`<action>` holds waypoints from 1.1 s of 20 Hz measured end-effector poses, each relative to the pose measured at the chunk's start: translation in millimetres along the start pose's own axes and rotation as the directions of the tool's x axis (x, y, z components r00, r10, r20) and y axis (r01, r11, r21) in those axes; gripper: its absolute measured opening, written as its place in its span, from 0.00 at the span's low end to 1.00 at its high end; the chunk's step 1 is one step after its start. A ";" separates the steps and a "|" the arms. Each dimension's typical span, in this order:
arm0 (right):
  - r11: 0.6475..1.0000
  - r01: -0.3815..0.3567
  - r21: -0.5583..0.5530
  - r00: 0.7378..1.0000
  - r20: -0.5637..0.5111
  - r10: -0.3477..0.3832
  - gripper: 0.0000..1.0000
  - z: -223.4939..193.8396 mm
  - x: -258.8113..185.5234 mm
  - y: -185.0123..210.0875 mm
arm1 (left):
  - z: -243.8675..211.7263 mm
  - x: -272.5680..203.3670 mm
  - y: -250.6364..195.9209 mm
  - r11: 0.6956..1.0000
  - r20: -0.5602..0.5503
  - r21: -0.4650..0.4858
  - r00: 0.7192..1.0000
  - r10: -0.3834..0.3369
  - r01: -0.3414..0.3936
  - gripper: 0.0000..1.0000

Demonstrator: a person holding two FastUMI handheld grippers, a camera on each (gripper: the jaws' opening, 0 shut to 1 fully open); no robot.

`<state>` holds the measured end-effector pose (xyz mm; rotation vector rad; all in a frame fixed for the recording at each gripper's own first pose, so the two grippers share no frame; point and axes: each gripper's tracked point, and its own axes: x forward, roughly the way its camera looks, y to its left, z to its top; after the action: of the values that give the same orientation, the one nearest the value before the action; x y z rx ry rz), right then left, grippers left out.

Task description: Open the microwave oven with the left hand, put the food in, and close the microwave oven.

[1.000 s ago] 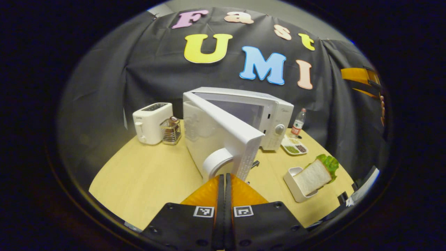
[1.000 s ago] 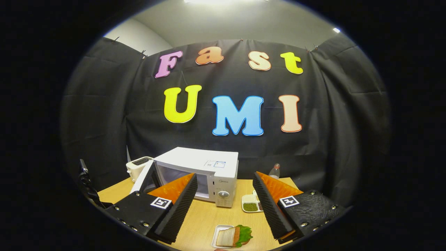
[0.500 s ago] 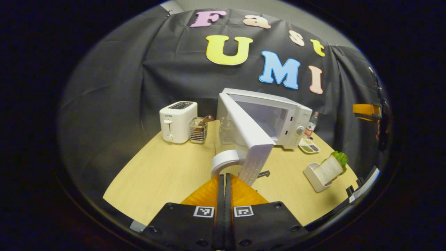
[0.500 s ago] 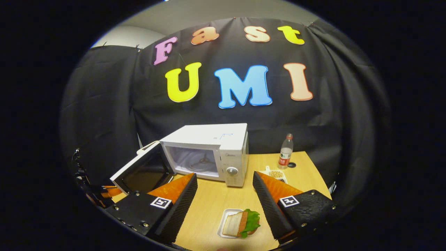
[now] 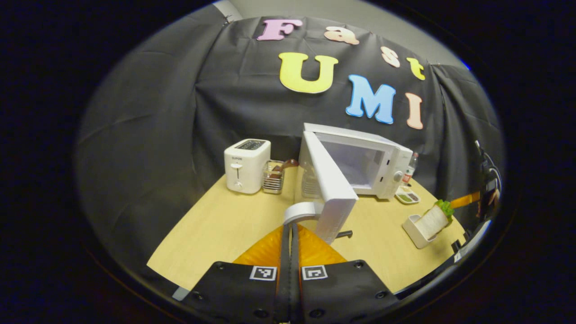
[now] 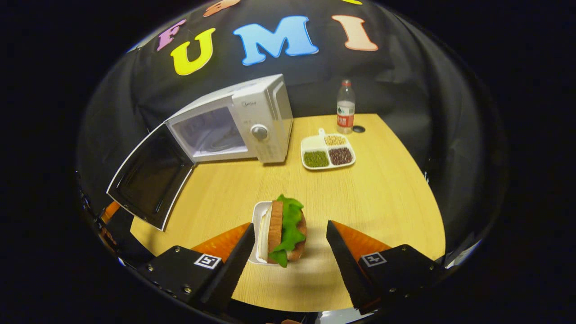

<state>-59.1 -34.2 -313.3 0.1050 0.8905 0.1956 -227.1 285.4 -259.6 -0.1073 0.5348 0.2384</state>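
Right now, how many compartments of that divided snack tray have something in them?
3: green beans front left, dark beans front right, pale beans at the back, in the tray right of the microwave.

A white microwave oven [image 6: 252,119] is being seen beyond the jaws, its open door [image 6: 150,177] showing a dark inner face edged in white. The same door [image 5: 330,186] is being shown white on its outer face, with a white curved handle [image 5: 300,211] just ahead of the jaws. A pale wood-grain desk [image 6: 382,198] is being seen under everything. Between the jaws, a sandwich [image 6: 283,229] of tan bread and bright green lettuce is being held in a white tray [image 6: 257,225]. Farther off, a white divided dish [image 6: 327,153] is being shown with green, dark brown and yellowish fillings, and a clear bottle [image 6: 345,107] with a red cap and red label. A white toaster [image 5: 246,164] is being seen left of the jaws.
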 end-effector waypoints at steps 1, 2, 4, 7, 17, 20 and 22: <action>1.000 0.002 0.012 1.000 -0.024 -0.002 0.97 -8.1 5.1 -2.9 | 12.4 -9.6 -1.0 1.000 0.032 -0.012 0.999 0.015 -0.014 0.07; 1.000 -0.004 0.025 0.999 -0.039 0.005 0.97 -16.7 9.6 -2.8 | 28.4 -18.8 -3.4 1.000 0.067 -0.015 0.997 0.028 -0.027 0.06; 0.999 -0.015 0.046 0.998 -0.066 0.018 0.99 -25.2 15.4 -0.6 | 74.7 -39.1 -17.9 0.999 0.167 -0.015 0.985 0.050 -0.049 0.07; 0.997 -0.042 0.065 0.993 -0.107 0.048 0.99 -30.1 18.0 8.2 | 134.1 -60.3 -69.2 1.000 0.300 0.003 0.954 0.012 -0.013 0.26; 0.978 -0.150 0.144 0.985 -0.062 0.160 0.15 -24.0 8.1 37.5 | 189.0 -43.4 -162.6 0.991 0.371 0.059 0.919 -0.136 0.123 0.84; 0.957 -0.221 0.189 0.975 0.012 0.223 0.15 -0.4 -7.8 54.6 | 196.5 -41.7 -170.0 0.990 0.378 0.065 0.915 -0.141 0.126 0.84; 0.938 -0.278 0.206 0.961 0.063 0.271 0.15 18.6 -16.4 69.5 | 201.9 -44.3 -170.7 0.991 0.392 0.075 0.911 -0.130 0.109 0.90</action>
<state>-63.4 30.0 -277.3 0.4338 0.8597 0.3575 -121.7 144.5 -57.3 -0.0388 0.1282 0.1206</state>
